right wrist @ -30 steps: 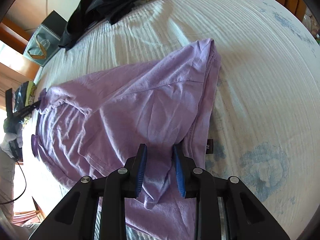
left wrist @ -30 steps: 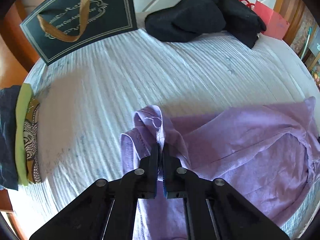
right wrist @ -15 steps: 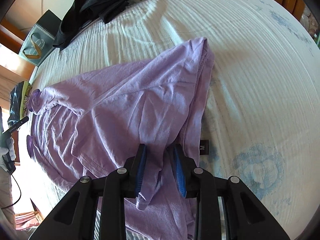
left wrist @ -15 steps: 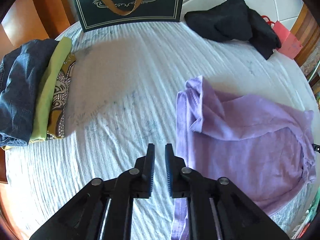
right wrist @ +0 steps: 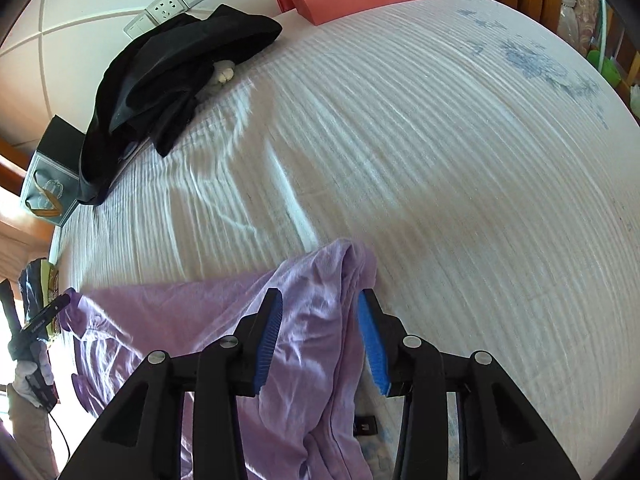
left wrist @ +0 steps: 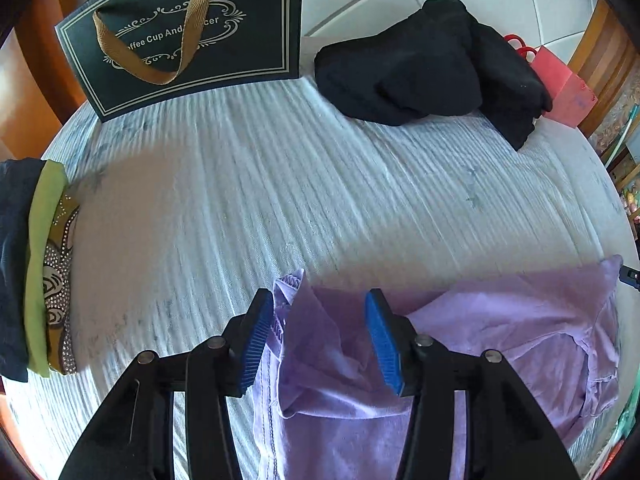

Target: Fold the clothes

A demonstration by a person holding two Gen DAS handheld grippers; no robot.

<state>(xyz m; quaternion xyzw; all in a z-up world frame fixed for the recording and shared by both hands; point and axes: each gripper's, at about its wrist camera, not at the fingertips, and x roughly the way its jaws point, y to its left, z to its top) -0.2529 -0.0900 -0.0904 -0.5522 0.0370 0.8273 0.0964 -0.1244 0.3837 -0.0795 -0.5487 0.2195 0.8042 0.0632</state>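
A lilac garment (left wrist: 500, 344) lies spread on the white ribbed bedspread (left wrist: 320, 200). My left gripper (left wrist: 318, 340) is open, its blue pads either side of a bunched corner of the garment near its left end. My right gripper (right wrist: 320, 340) is open over the garment's (right wrist: 312, 312) right end, with a raised fold of cloth between its pads. The left gripper (right wrist: 44, 316) and the gloved hand holding it show at the left edge of the right wrist view.
A pile of black clothes (left wrist: 424, 68) lies at the head of the bed. A dark gift bag (left wrist: 188, 36) stands at the back left, a pink bag (left wrist: 560, 84) at the back right. Folded clothes (left wrist: 36, 272) are stacked at the left edge.
The left gripper let go of the lilac corner, drew back, then opened wide over that corner again. The right gripper opened wider and moved up to the garment's far right corner.
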